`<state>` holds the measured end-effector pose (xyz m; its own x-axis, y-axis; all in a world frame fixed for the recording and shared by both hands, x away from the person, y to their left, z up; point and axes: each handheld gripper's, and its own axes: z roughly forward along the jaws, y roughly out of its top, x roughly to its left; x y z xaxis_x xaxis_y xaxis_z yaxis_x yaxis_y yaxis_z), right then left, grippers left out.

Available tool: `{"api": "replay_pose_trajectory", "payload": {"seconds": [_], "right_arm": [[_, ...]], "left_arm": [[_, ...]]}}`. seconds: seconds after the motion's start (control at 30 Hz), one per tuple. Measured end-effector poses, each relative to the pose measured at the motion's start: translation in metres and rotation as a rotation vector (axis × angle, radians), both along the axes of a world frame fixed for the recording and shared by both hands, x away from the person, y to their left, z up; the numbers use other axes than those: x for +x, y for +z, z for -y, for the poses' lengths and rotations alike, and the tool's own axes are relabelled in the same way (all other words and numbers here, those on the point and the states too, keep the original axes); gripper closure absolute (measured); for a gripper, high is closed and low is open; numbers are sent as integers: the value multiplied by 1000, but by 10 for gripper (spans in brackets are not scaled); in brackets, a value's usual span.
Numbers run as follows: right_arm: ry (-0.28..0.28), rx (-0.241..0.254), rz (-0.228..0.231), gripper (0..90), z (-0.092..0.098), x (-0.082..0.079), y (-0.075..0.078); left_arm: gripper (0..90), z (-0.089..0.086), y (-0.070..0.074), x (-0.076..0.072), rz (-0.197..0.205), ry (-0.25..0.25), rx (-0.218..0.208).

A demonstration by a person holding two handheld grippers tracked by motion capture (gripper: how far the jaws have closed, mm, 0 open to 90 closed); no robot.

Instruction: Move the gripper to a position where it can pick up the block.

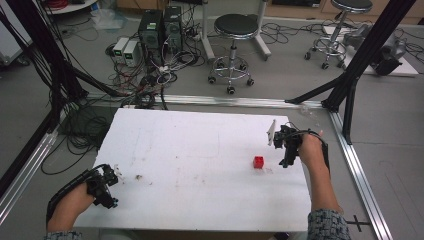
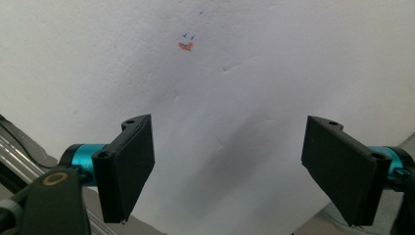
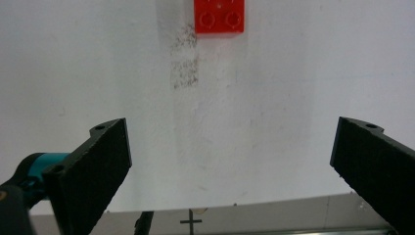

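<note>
The red toy brick lay on the white table just left of the right gripper, whose jaws stood spread and empty; the left gripper (also spread) sat well apart at the near-left corner

This looks like a robotics lab: computer towers and tangled cables sit on the grey floor, with rolling stools, black frame struts, and a white table.
</note>
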<state>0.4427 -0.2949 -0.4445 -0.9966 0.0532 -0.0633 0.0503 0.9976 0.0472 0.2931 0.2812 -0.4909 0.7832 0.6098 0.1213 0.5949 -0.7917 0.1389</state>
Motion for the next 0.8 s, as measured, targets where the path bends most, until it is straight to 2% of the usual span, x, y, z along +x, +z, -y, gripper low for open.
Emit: {"api": "replay_pose_trajectory", "payload": {"seconds": [0.2, 0.5, 0.8], "right_arm": [[17, -15, -23, 7, -16, 7, -15], [26, -16, -53, 8, -30, 12, -39], [59, -9, -85, 8, -50, 16, -61]], "left_arm": [[203, -1, 1, 0, 7, 1, -2], [203, -3, 3, -2, 19, 18, -21], [203, -3, 3, -2, 12, 11, -16]]}}
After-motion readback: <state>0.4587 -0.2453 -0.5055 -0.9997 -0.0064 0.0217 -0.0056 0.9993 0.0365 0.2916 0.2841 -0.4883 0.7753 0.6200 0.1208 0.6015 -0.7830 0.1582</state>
